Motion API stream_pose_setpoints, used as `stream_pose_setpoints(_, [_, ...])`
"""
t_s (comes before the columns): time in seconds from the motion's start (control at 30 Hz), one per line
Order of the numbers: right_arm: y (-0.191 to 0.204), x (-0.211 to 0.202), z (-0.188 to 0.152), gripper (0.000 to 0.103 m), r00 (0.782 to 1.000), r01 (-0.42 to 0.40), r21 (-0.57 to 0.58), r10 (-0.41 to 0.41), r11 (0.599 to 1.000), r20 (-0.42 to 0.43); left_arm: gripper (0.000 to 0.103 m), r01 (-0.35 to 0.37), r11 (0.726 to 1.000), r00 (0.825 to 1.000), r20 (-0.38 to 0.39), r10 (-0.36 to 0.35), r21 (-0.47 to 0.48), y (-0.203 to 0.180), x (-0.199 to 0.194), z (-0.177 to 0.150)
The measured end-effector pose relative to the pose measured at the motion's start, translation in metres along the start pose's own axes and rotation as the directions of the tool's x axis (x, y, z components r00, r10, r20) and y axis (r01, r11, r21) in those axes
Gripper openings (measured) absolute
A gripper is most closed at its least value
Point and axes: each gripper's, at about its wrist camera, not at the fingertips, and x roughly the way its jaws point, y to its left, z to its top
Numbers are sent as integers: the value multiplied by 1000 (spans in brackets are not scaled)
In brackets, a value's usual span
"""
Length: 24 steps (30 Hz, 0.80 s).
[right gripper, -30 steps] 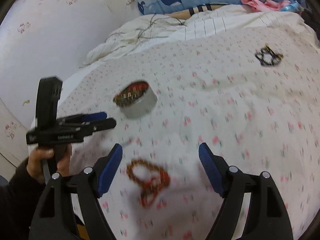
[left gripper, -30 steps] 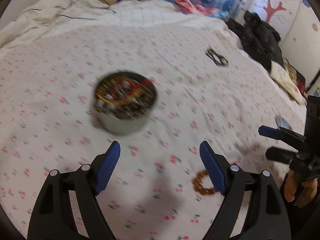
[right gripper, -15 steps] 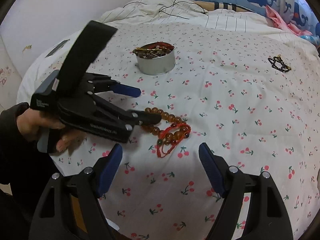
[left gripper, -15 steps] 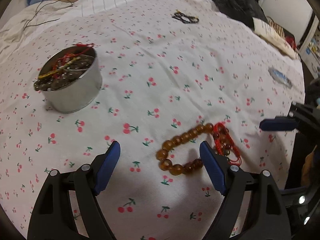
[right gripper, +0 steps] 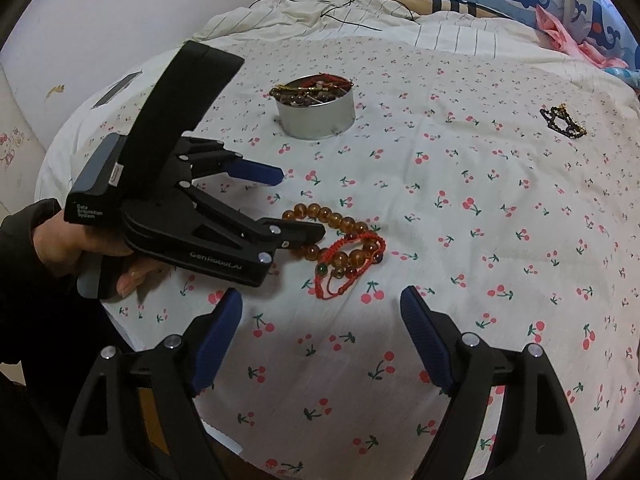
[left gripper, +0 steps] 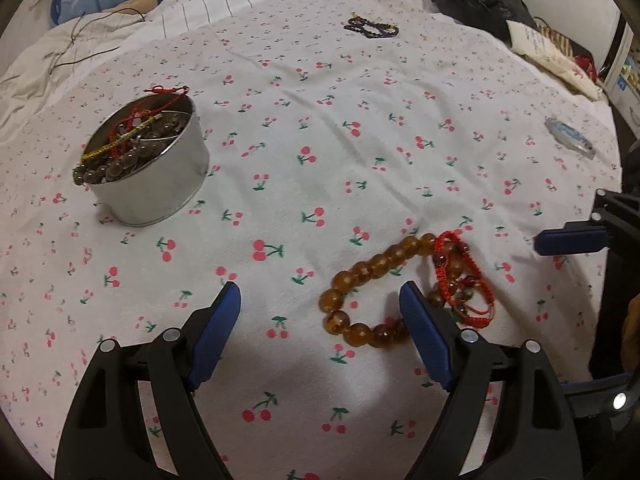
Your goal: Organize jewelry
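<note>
- On the bed (left gripper: pixel 360 92), over its cherry-print sheet, both sets of tongs stood spread and pinched nothing: the left tongs (left gripper: pixel 320 300) hung above the near edge of the amber bead bracelet (left gripper: pixel 368 276), and the right tongs (right gripper: pixel 322 304) hovered just short of the same pile.
- Tangled against the amber beads lay a red cord bracelet (right gripper: pixel 348 264); the two touched and seemed partly threaded together, so a pinch on one would likely have dragged the other along or dropped it halfway.
- Well apart from the pile stood the round tin (left gripper: pixel 148 172), already heaped, with beads and a red cord spilling over its rim; another bracelet dropped on top could have slid off onto the sheet.
- Round, glossy beads could have squirted out from between flat blue pads (left gripper: pixel 218 332) if caught off-centre.
- Soft bedding might have given way under a downward press, and the tongs could have nipped the sheet with the beads.
- Far across the bed lay a dark chain (right gripper: pixel 562 120), easy to overlook.
- Both tongs converged on one small pile, so they risked knocking each other.
</note>
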Motion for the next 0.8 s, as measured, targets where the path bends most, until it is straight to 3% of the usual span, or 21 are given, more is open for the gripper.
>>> stream_pose_setpoints(0.2, [-1, 1, -1, 78, 1000, 1, 3, -1, 1000, -2, 78, -68, 997, 998, -4, 68, 26, 2, 1, -3])
stream_pose_setpoints(0.7, [-1, 2, -1, 81, 1000, -1, 7, 1, 1000, -5, 78, -97, 994, 995, 2, 97, 41, 3, -1, -4])
stream_pose_setpoints(0.8, [-1, 2, -1, 81, 1000, -1, 9, 1, 1000, -3, 78, -149, 987, 989, 5, 149, 58, 3, -1, -4])
